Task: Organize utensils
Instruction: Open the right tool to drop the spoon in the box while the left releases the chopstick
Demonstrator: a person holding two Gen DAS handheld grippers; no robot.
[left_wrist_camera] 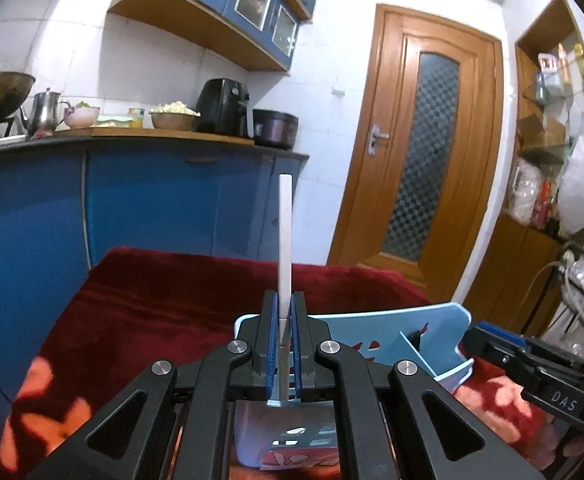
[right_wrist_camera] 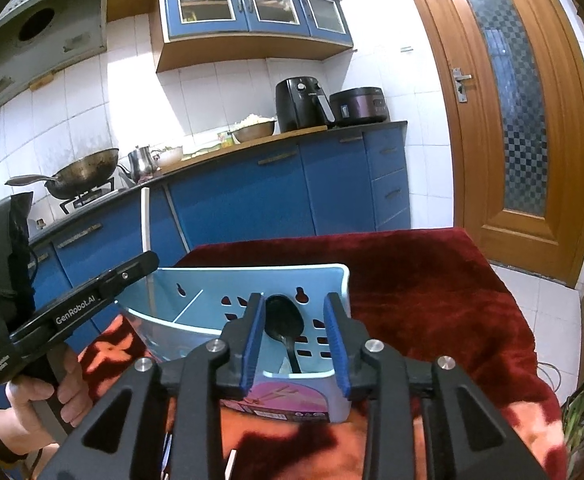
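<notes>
Right wrist view: right gripper (right_wrist_camera: 293, 332) jaws standing apart, empty; black plastic spoon (right_wrist_camera: 286, 320) resting in light-blue perforated plastic holder (right_wrist_camera: 196, 292), 12 o'clock.
Left gripper (left_wrist_camera: 283, 340): pinching upright white flat-handled utensil (left_wrist_camera: 284, 232), waiting for placement.

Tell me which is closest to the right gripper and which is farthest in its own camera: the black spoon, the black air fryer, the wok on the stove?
1. Black spoon: standing in the blue holder, right between the open right gripper's fingers.
2. Wok: far left, on the stove.
3. Black air fryer: on the back counter, center. Its order against the wok is hard to call.
</notes>
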